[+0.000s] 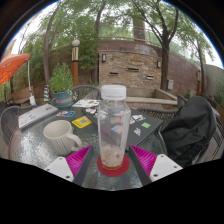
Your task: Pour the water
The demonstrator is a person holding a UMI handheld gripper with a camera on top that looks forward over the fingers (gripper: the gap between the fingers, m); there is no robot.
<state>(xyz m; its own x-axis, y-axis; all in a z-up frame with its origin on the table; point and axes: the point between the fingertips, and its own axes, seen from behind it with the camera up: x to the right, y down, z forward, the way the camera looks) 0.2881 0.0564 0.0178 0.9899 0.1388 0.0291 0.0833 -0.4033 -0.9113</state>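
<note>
1. My claw [112, 160] was open wide. Its two fingers stood apart, one on each side, and the pink pads [77, 157] touched nothing.
2. The bottle [113, 128] stood upright on the table, just ahead of my fingers and in line with the gap between them. I was not holding it. There was room on both sides.
3. The white mug [59, 137] sat on the table to the left of the bottle, near it but not touching. I think that was where the water should go.
4. So I judged the job had hardly started. Nothing was picked up, nothing was tipped, and no water was pouring. I still had to close on the bottle, lift it, move it over the mug and tip it.
5. The bottle was clear, so I could see through it. It was tall and round with a pale lid on top and a red ring at the bottom. Something pinkish sat low inside it. I could not tell how much water it held.
6. The mug was smooth and white, short and round, with a handle on its left side.
7. The table [30, 150] was round and looked like glass, shiny and see-through. It looked slippery to me.
8. Small cards [82, 122] lay flat behind the bottle. A soft dark bag [185, 130] slumped on the right side.
</note>
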